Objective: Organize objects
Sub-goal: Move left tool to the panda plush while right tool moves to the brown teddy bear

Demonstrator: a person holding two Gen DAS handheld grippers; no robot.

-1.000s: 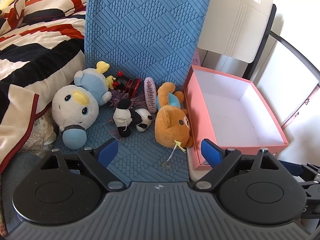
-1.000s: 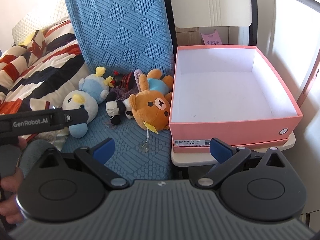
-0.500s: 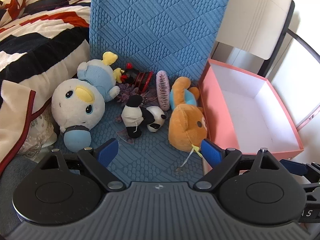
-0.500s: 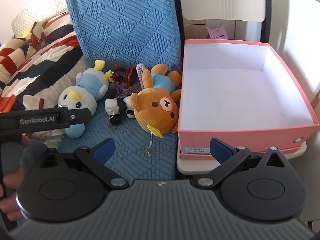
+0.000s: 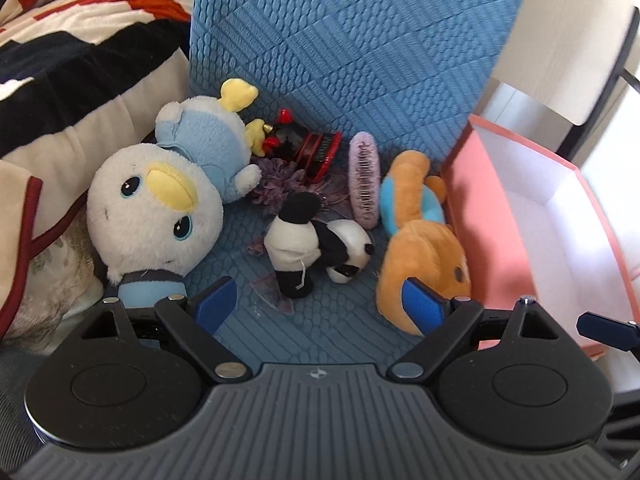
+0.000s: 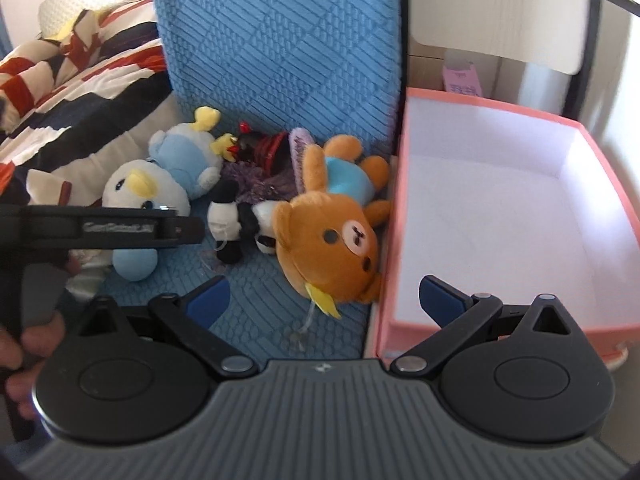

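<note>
Bright daylight from the right, glare washing the pink box (image 6: 516, 208) interior, slight motion blur, fisheye-curved edges

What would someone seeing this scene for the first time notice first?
Probably the heap of soft toys on the blue quilted seat: a big white and blue penguin plush lying on the left, a small panda in the middle, and an orange bear face-up against the box. Next, the pink box to the right, open with nothing in it. Both grippers, left and right, hover open in front.
</note>
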